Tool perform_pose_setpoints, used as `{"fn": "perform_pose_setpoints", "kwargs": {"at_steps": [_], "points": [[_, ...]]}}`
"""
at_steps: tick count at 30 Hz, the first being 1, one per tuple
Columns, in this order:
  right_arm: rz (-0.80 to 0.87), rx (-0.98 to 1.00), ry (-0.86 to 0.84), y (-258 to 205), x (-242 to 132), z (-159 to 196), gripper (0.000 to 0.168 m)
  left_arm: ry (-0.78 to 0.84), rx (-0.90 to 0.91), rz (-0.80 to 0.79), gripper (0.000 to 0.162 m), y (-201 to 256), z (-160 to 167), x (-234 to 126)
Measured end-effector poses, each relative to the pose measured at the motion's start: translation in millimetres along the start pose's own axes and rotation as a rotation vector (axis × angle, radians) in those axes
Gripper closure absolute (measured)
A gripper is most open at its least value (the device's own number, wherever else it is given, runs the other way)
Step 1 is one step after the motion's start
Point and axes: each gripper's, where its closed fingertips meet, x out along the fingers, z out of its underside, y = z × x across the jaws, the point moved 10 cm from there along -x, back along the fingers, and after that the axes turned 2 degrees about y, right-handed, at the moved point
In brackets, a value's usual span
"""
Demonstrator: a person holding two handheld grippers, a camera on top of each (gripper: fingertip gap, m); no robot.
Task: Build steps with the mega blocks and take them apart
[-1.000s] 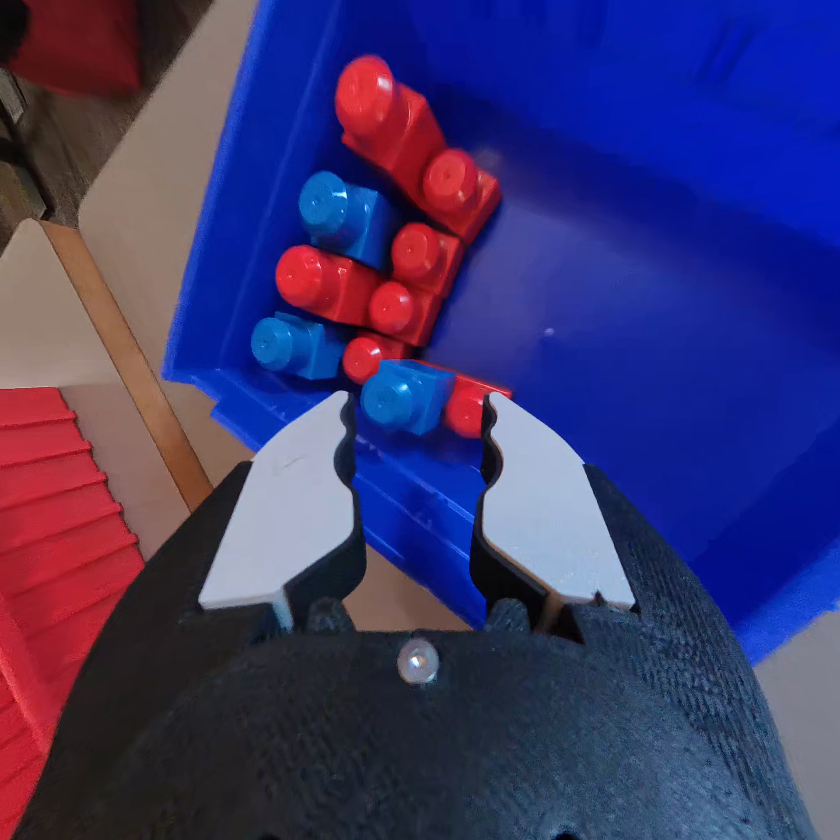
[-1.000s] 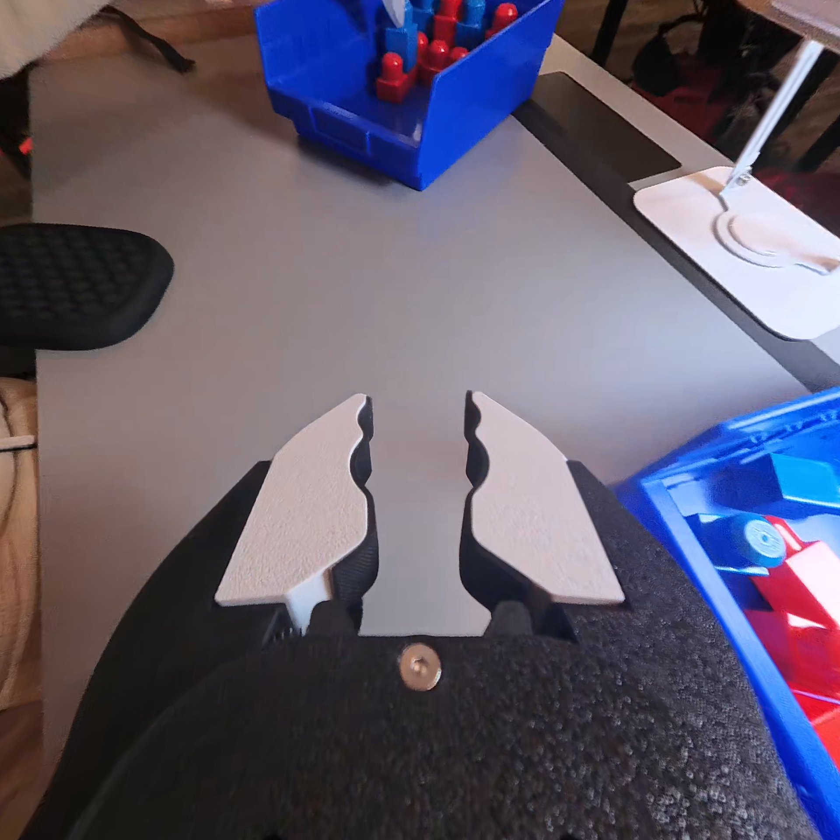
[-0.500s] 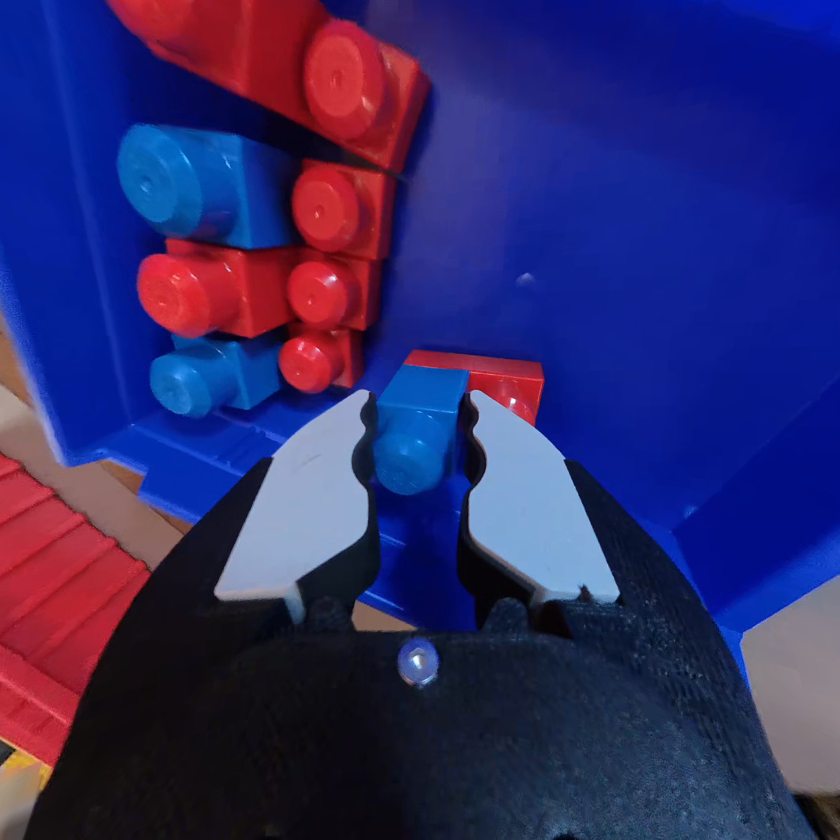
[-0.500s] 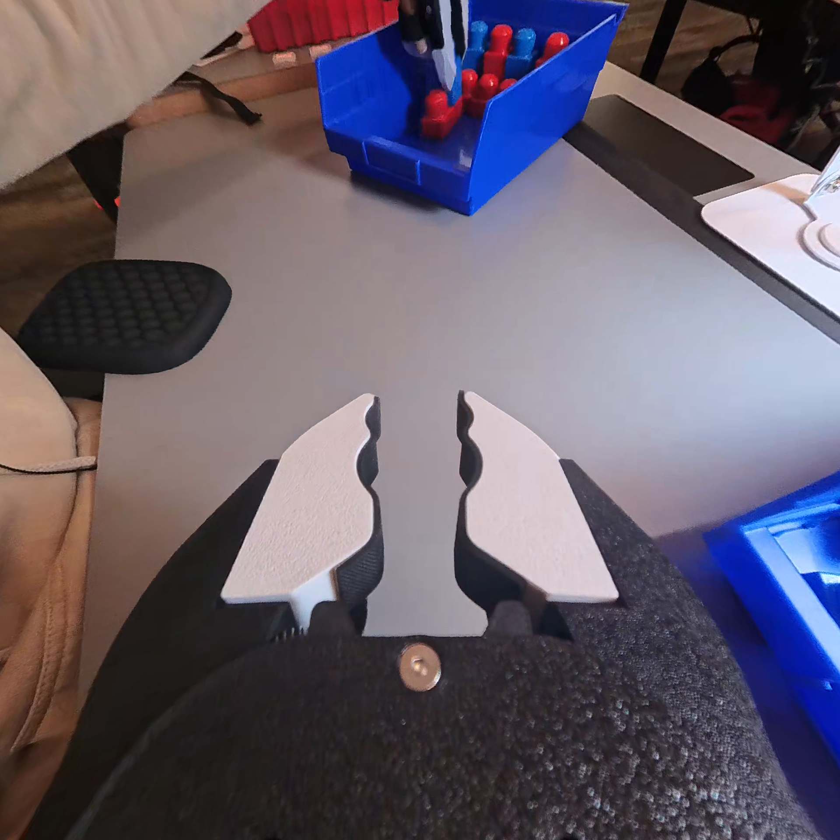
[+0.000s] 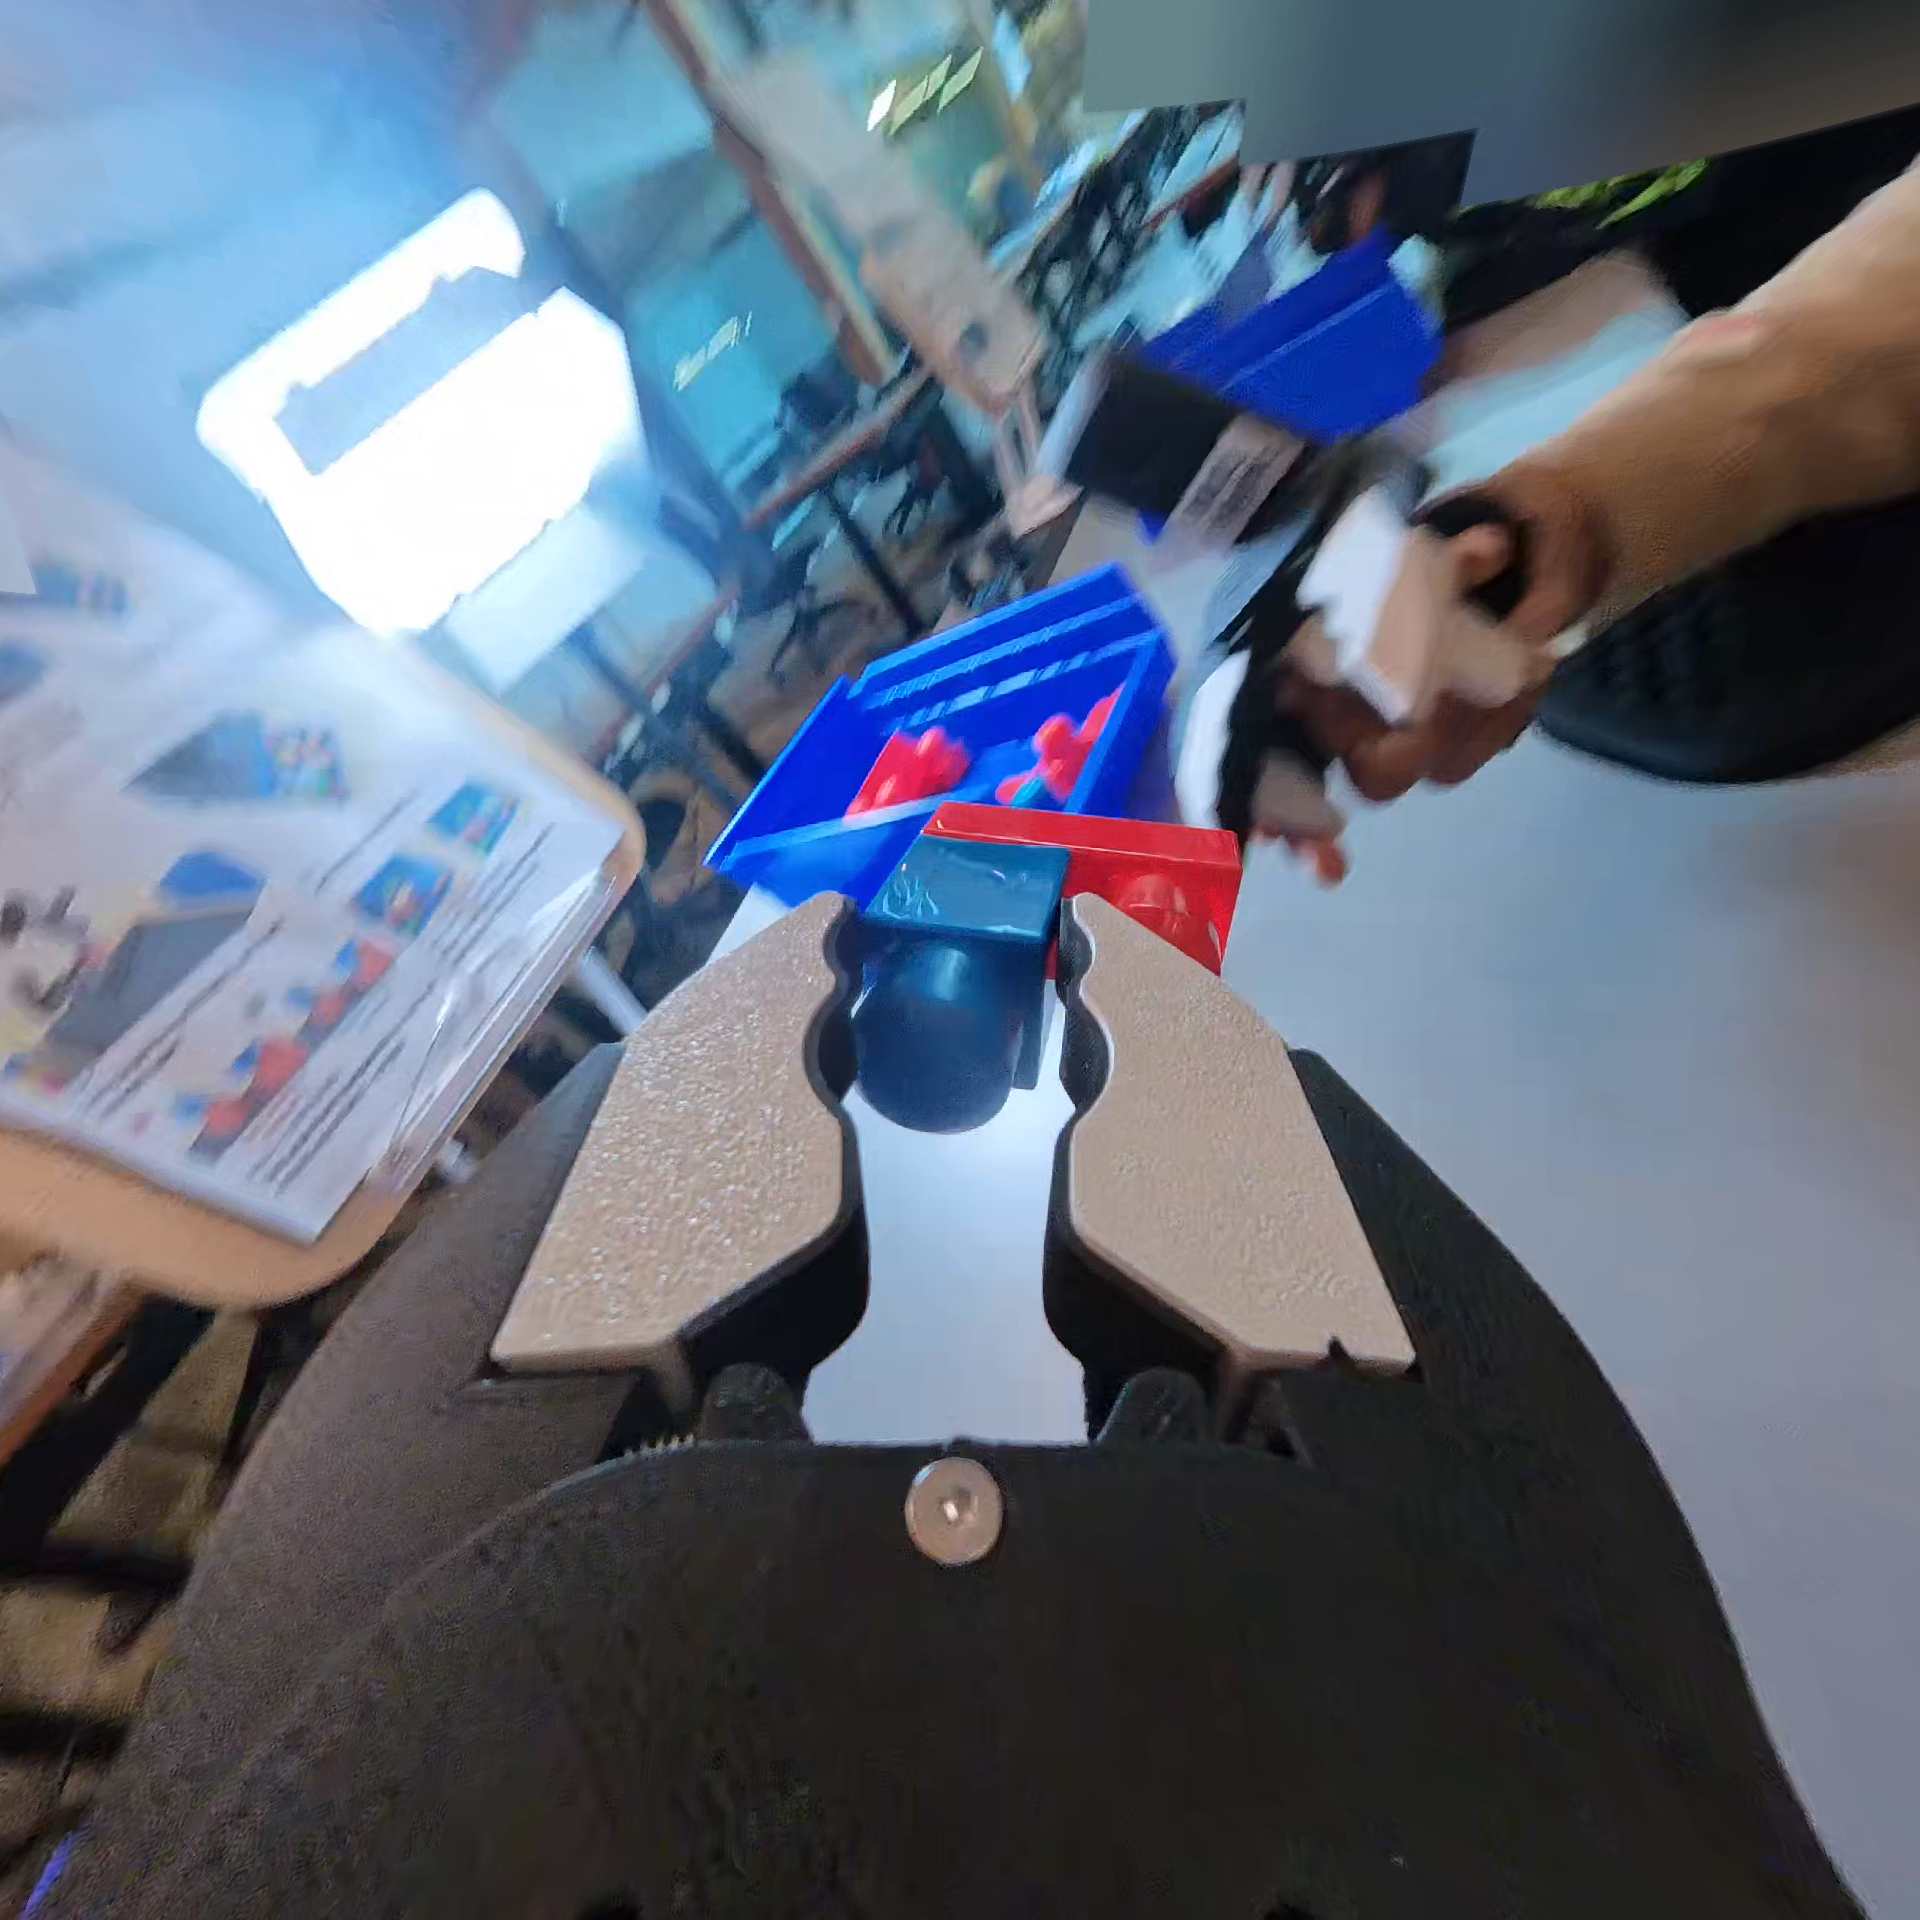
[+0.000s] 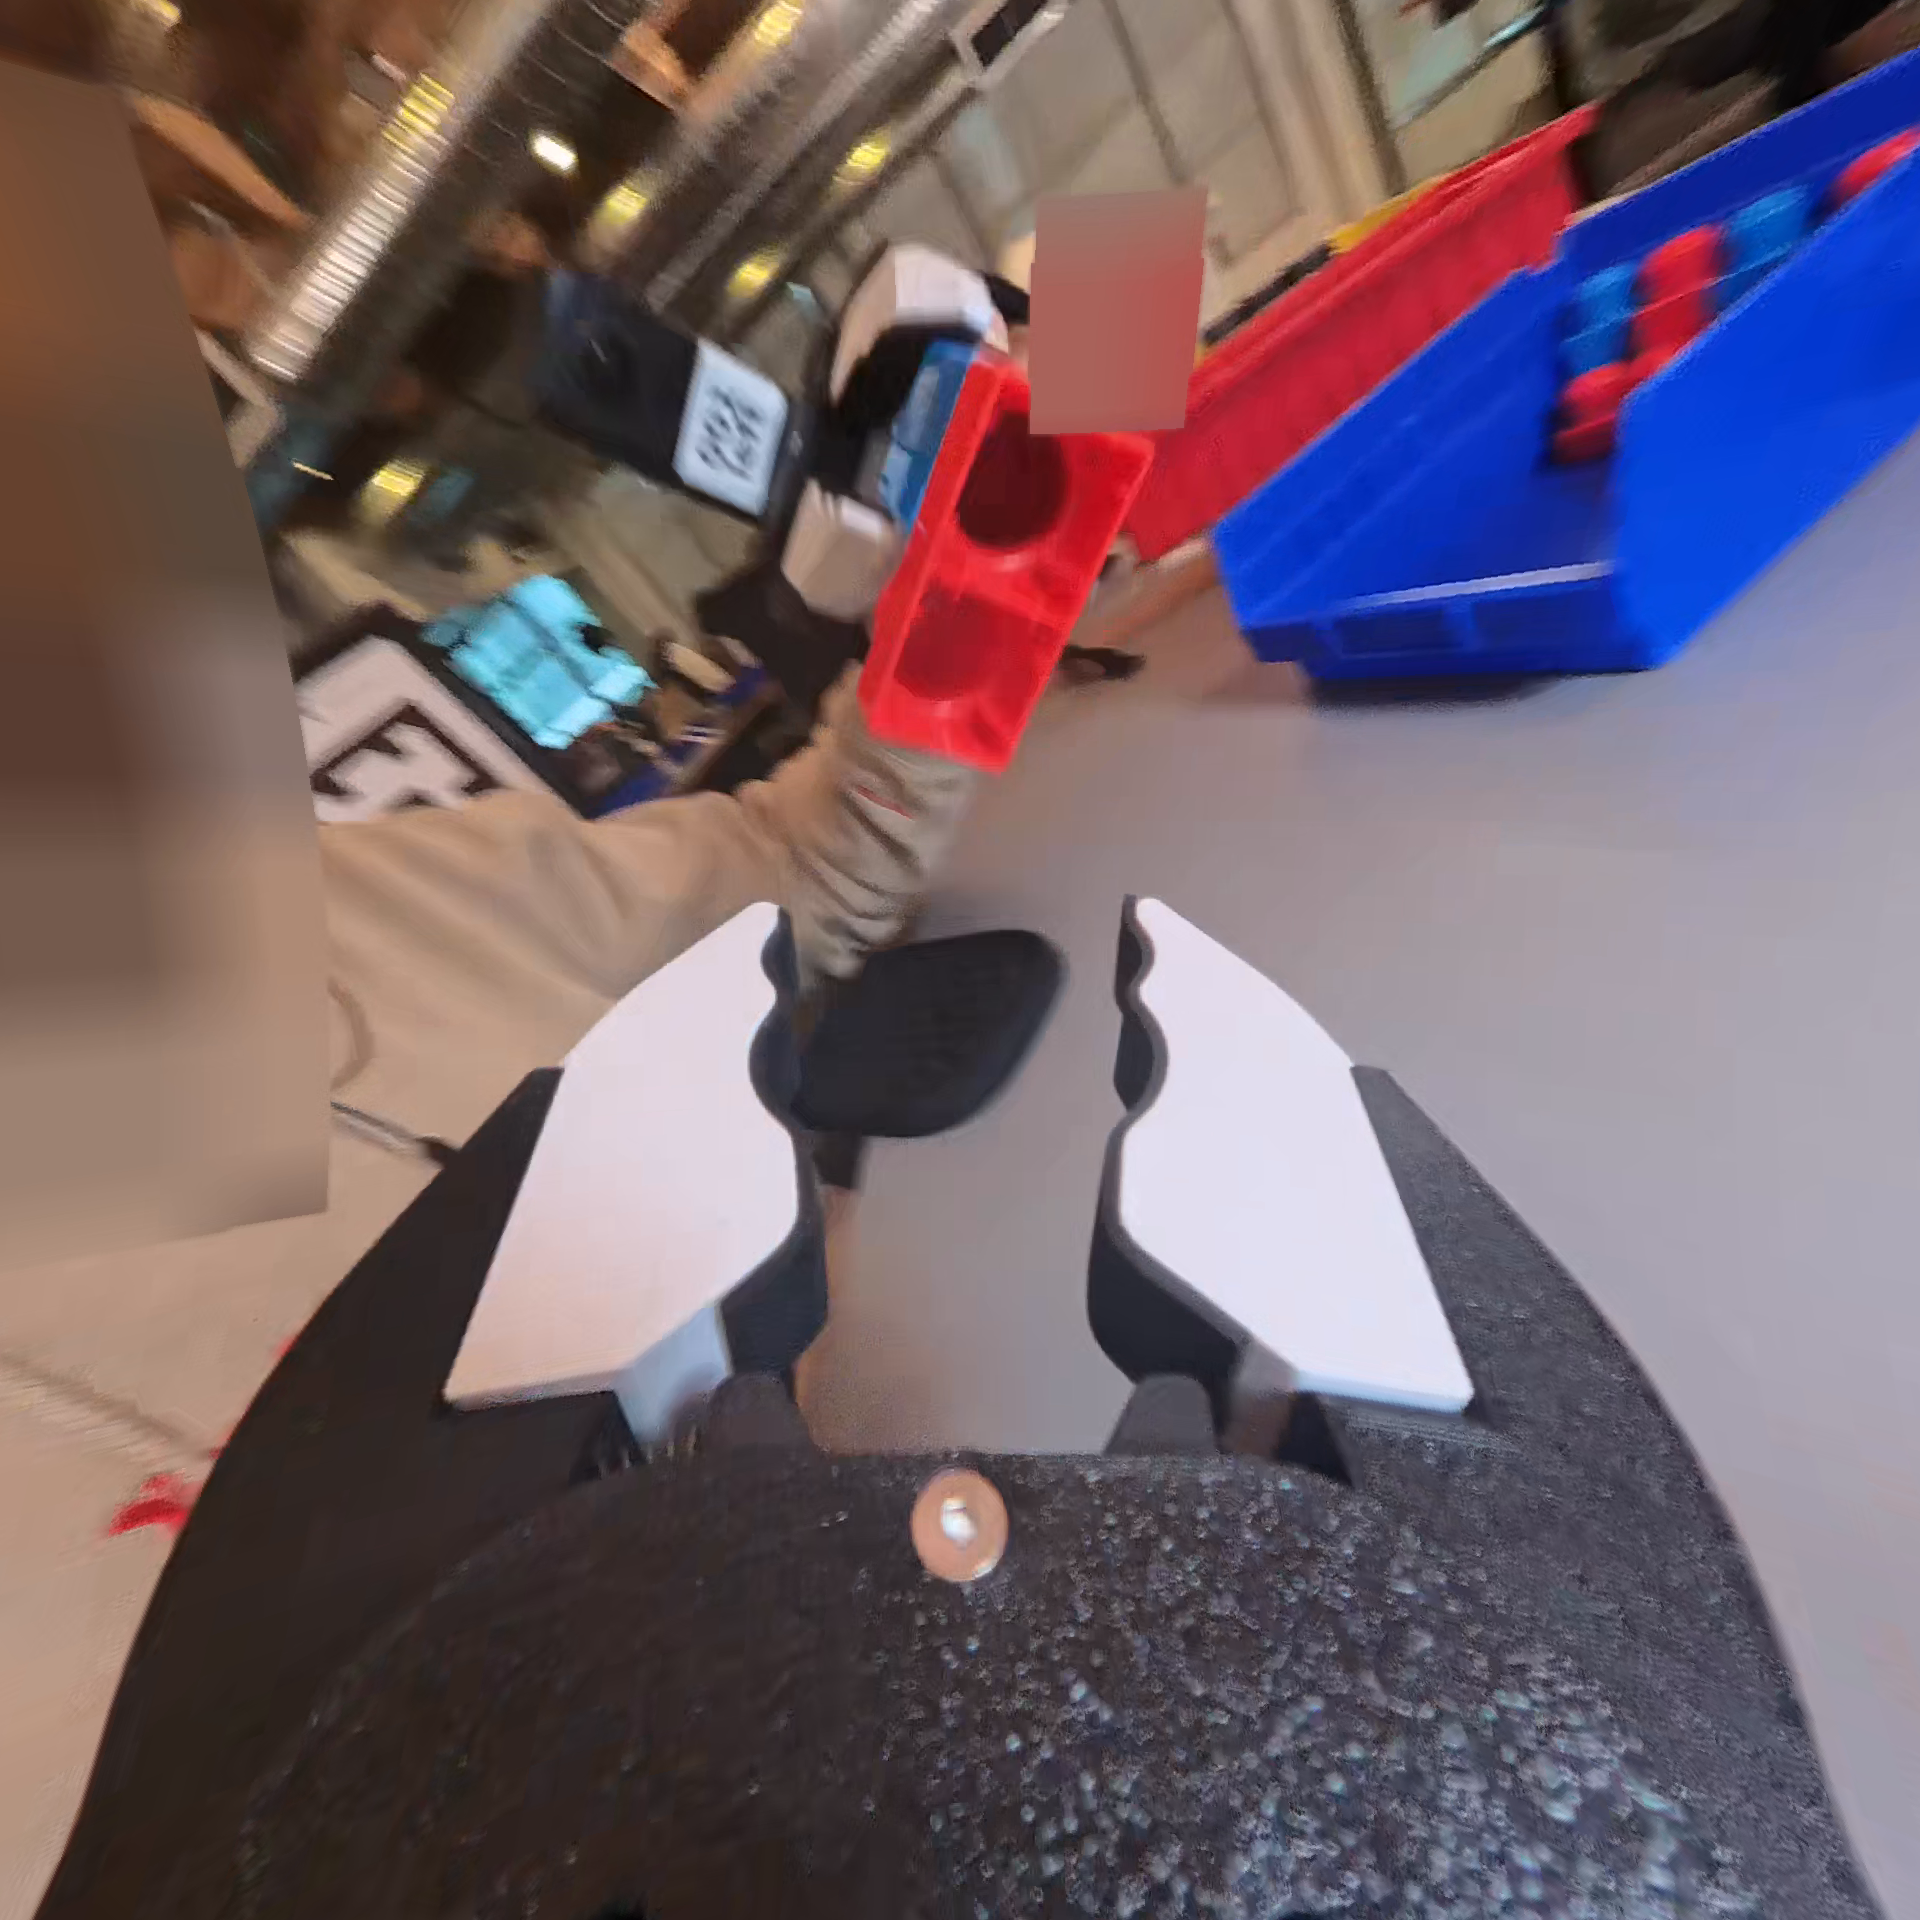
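Two joined blocks, blue block (image 5: 961, 987) on red block (image 5: 1143, 868), lifted clear of blue bin (image 6: 1455, 540), clamped in left gripper (image 5: 951, 935); right gripper (image 6: 951, 935) agape, ready to pull apart.

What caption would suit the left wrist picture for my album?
Left gripper lifts a blue block joined to a red block above the grey table.

Grey counter (image 5: 1558, 1091) is running smooth and matte under both views. A bright white rectangular light source (image 5: 416, 416) is glaring at upper left of the left wrist view, washing that corner out. A second, tan-edged table (image 5: 312, 1247) is sitting to the left with a glossy printed sheet (image 5: 291, 914) lying on it. Farther back, dark-legged desks (image 5: 831, 468) are blurring together. In the right wrist view, a ribbed silver duct (image 6: 395, 197) is running overhead and small ceiling lights (image 6: 553, 154) are glowing. A black padded chair armrest (image 6: 925, 1029) is showing just off the counter edge.
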Motion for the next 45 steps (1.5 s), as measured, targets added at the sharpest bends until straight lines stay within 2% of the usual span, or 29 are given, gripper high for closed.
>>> {"fn": "perform_pose_setpoints", "kwargs": {"at_steps": [3,6,8,12,16,20,22,24,27,29,31,33,36,40,45], "points": [[-0.189,0.148,0.016,-4,11,7,0.102,0.101,0.047,0.053,0.126,41,-9,17],[-0.262,0.186,0.025,-9,16,12,0.111,0.136,0.064,0.100,0.126,64,-8,28],[-0.249,0.168,0.030,-9,16,14,0.129,0.142,0.075,0.116,0.126,71,-6,32],[-0.230,0.176,0.017,-5,13,17,0.130,0.149,0.047,0.124,0.126,75,0,34],[-0.172,0.147,-0.036,1,12,21,0.131,0.051,0.092,0.138,0.126,80,11,36],[-0.085,0.029,-0.107,1,7,17,0.131,-0.044,0.089,0.169,0.127,81,19,33],[-0.019,-0.027,-0.088,2,-8,5,0.131,-0.041,0.047,0.135,0.127,72,22,23],[0.116,-0.093,-0.067,8,-36,-15,0.131,-0.021,-0.032,0.088,0.127,59,24,10],[0.523,-0.262,-0.068,27,-88,-54,0.131,0.003,-0.139,0.010,0.127,47,36,0],[0.779,-0.299,-0.120,50,-121,-77,0.131,-0.018,-0.181,-0.010,0.127,45,48,4],[0.968,-0.278,-0.169,80,-148,-96,0.131,-0.041,-0.211,0.017,0.127,50,58,11],[1.090,-0.250,-0.210,112,-166,-111,0.131,-0.065,-0.229,0.043,0.127,56,64,19],[1.184,-0.173,-0.271,158,-176,-126,0.130,-0.092,-0.240,0.077,0.127,64,72,27],[1.205,-0.101,-0.277,209,-165,-135,0.131,-0.120,-0.283,0.106,0.127,70,86,35],[1.254,-0.133,-0.296,242,-157,-139,0.125,-0.140,-0.315,0.129,0.127,74,97,40]]}}
